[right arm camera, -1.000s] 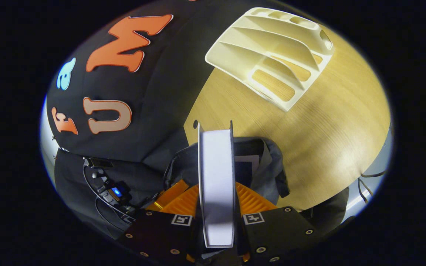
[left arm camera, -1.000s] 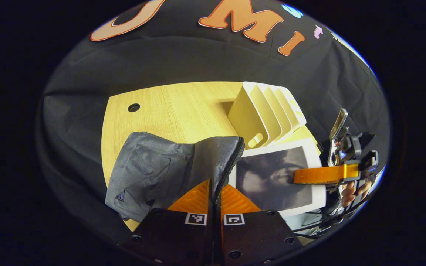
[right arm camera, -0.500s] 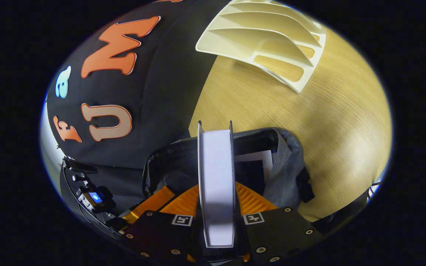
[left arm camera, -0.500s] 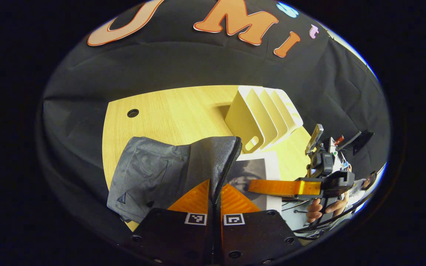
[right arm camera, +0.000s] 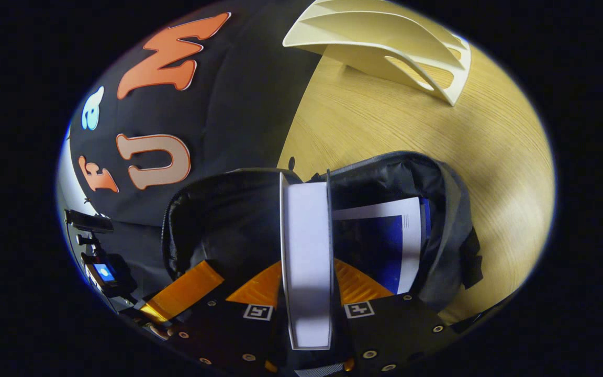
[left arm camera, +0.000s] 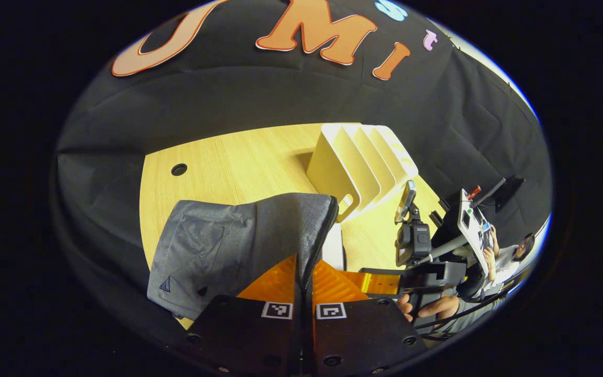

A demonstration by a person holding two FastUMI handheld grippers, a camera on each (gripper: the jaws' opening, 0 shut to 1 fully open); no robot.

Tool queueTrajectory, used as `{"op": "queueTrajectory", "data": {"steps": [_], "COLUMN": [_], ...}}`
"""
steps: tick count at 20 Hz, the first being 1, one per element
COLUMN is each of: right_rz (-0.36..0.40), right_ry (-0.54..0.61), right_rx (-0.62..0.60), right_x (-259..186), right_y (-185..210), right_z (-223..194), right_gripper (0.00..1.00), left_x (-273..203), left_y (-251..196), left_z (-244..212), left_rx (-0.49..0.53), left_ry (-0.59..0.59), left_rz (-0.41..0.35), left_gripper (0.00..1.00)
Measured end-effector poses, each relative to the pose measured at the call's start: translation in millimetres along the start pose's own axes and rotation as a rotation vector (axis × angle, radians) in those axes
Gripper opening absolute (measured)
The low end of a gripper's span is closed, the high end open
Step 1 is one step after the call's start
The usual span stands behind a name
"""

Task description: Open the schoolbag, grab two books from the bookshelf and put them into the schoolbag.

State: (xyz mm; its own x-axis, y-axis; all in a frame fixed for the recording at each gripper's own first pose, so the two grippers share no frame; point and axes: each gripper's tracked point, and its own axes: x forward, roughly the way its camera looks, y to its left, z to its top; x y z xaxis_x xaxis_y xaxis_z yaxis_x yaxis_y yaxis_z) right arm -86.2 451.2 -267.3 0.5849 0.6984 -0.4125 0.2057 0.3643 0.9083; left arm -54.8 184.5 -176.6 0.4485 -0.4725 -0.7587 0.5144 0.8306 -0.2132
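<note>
Between its two fingers the right hand-held gripper [right arm camera: 305, 272] pinches a white-edged book [right arm camera: 306, 251] on edge, its lower end cut off by the gripper body, at the open mouth of the grey schoolbag [right arm camera: 437, 209]. Another book [right arm camera: 385, 235], blue and white, sits half hidden inside. The left hand-held gripper [left arm camera: 304, 277] is pressed together on the bag's zipper rim [left arm camera: 322, 235]. Beyond, on the wooden bench [left arm camera: 238, 157], stands the cream bookshelf [left arm camera: 359, 162].
</note>
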Motion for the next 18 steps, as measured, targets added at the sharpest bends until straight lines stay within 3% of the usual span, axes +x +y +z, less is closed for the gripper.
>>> {"op": "queueTrajectory", "data": {"steps": [5, 7, 8, 9, 10, 11, 12, 14, 18], "right_rz": [-0.017, -0.083, -0.115, -0.133, -0.149, -0.164, -0.189, -0.234, -0.268], "right_ry": [0.031, 0.045, 0.05, 0.054, 0.052, 0.037, 0.02, -0.039, -0.172], "right_rx": [0.003, -0.006, -0.041, -0.073, -0.101, -0.127, -0.155, -0.197, -0.234], "right_x": [19, 16, 13, 4, 1, -7, -14, -26, -56], "right_y": [-5, -13, -18, -19, -20, -18, -20, -26, -23], "right_z": [2, 0, 0, 2, 3, 8, 14, 31, 70], "right_gripper": [0.35, 0.38, 0.46, 0.33, 0.64, 0.73, 0.87, 0.97, 0.98], "left_x": [1, 3, 5, 6, 6, 6, 9, 11, 16], "left_y": [2, 5, 6, 7, 5, 3, 2, -4, -14], "left_z": [2, 0, -1, -2, -3, -2, -1, -1, -9], "left_rx": [-0.015, -0.029, -0.032, -0.025, -0.02, -0.012, -0.001, 0.019, 0.018], "left_ry": [-0.005, -0.007, -0.005, -0.005, -0.01, -0.014, -0.016, -0.012, -0.002], "left_rz": [0.0, 0.004, 0.009, 0.01, 0.004, -0.004, -0.01, -0.029, -0.065], "left_gripper": [0.02, 0.02, 0.02, 0.03, 0.04, 0.06, 0.08, 0.12, 0.29]}}
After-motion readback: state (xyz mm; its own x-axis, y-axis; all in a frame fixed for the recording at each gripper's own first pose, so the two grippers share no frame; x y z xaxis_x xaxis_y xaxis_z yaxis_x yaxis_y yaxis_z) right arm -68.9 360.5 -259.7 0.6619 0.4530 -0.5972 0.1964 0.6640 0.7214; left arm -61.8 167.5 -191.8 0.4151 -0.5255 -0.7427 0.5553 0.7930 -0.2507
